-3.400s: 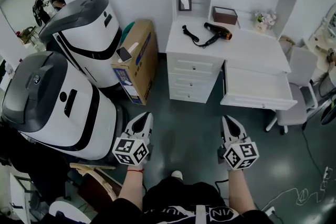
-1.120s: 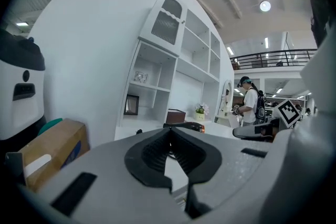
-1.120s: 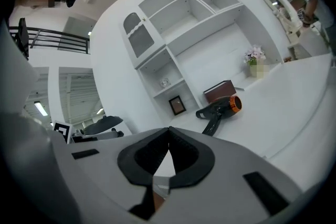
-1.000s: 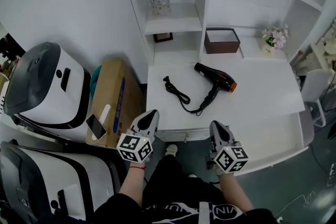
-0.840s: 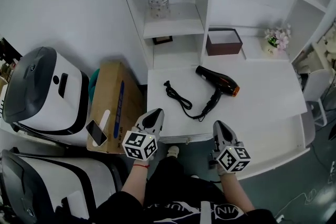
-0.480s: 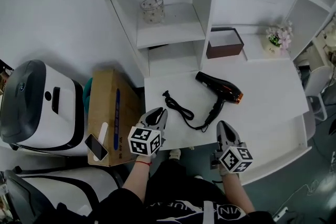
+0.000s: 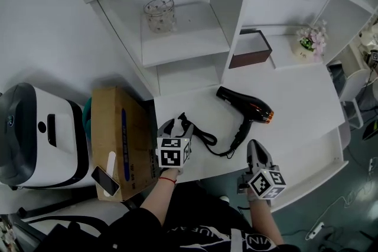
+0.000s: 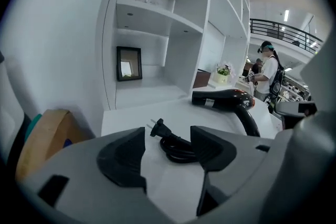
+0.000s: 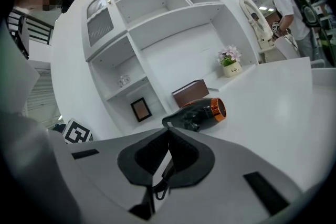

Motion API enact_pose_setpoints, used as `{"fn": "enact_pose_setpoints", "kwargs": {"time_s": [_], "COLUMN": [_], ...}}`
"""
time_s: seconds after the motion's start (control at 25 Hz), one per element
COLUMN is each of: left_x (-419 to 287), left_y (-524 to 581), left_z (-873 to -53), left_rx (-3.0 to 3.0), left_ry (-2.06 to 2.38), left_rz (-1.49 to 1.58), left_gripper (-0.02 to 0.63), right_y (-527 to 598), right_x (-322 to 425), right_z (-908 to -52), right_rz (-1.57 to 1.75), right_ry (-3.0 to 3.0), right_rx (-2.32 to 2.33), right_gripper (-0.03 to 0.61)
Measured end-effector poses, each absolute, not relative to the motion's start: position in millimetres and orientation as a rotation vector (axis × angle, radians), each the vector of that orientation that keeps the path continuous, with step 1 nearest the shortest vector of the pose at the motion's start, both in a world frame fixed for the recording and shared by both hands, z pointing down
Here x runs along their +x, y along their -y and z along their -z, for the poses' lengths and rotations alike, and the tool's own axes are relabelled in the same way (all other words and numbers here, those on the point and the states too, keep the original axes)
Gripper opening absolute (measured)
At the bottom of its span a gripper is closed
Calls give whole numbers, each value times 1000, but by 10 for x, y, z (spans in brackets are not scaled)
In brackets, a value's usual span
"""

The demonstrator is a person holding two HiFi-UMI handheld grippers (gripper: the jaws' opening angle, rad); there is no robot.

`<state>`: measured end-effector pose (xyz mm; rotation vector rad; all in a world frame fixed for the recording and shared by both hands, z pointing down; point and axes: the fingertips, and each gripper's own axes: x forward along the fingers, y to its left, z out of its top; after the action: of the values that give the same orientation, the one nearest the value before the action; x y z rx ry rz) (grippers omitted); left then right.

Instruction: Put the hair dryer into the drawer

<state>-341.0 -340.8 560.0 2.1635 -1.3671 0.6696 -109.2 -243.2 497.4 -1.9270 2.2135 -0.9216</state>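
Observation:
A black hair dryer (image 7: 247,105) with an orange nozzle lies on the white desk (image 7: 307,100); its black cord (image 7: 204,137) runs left and ends in a plug (image 7: 181,120). My left gripper (image 7: 176,126) hangs over the desk's front left, its jaws opening. In the left gripper view the left gripper (image 8: 168,140) frames the plug (image 8: 157,127) and coiled cord (image 8: 178,147), and its pads touch neither. The hair dryer (image 8: 227,100) lies beyond. My right gripper (image 7: 256,146) is shut and empty at the desk's front edge, below the dryer's handle. The right gripper (image 9: 168,132) points at the hair dryer (image 9: 195,112). No drawer shows.
On the desk's back stand a brown box (image 7: 248,49) and a small flower pot (image 7: 309,42). A glass jar (image 7: 160,13) sits on a shelf, a picture frame (image 8: 128,63) in the niche below. A cardboard box (image 7: 118,133) with a phone (image 7: 103,181) and a white machine (image 7: 29,133) stand to the left.
Both grippers have moved forward to the desk. The left gripper came down over the cord's plug end and its jaws went from shut to open. The right stayed shut.

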Motion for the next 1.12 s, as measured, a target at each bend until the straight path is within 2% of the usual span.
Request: {"fn": "enact_pose_setpoints", "kwargs": {"time_s": [0.16,0.48,0.64,0.8,0.92,0.96,1.0,1.12], "left_x": [-3421,-3230,-3250,-3284,-3269,-3261,-3253,-3235], "left_y": [3533,3645,3676,3689,3690,3685,3678,3661], "left_z": [-5748,-6004,-5982,-5948,-5923,-5912,-5899,-5855], "left_rx": [2054,1975,2000,2007,2046,2064,2085,2149], "left_ry": [1398,1298,1311,1298,1277,1267,1256,1233], "left_rz": [-704,-785,-731,-654,-651,-651,-654,-678], "left_gripper": [298,301,295,239,236,235,235,233], "right_y": [2479,2527,2609,2755,2870,2908,2944,3044], "right_x": [-1051,-1046,-1026,-980,-932,-921,-916,-928], "right_z": [-5016,-5076,-5136,-5218,-5325,-5352,-5375,-5482], "right_rz": [930,950,963,1023,1089,1108,1128,1223], "right_ry": [-2174,-2128,-2133,-2131,-2116,-2111,-2106,-2092], "right_rx": [-1968,-2014,-2048,-2110,-2185,-2200,-2207,-2210], "right_gripper": [3,3,5,5,9,33,90,137]}}
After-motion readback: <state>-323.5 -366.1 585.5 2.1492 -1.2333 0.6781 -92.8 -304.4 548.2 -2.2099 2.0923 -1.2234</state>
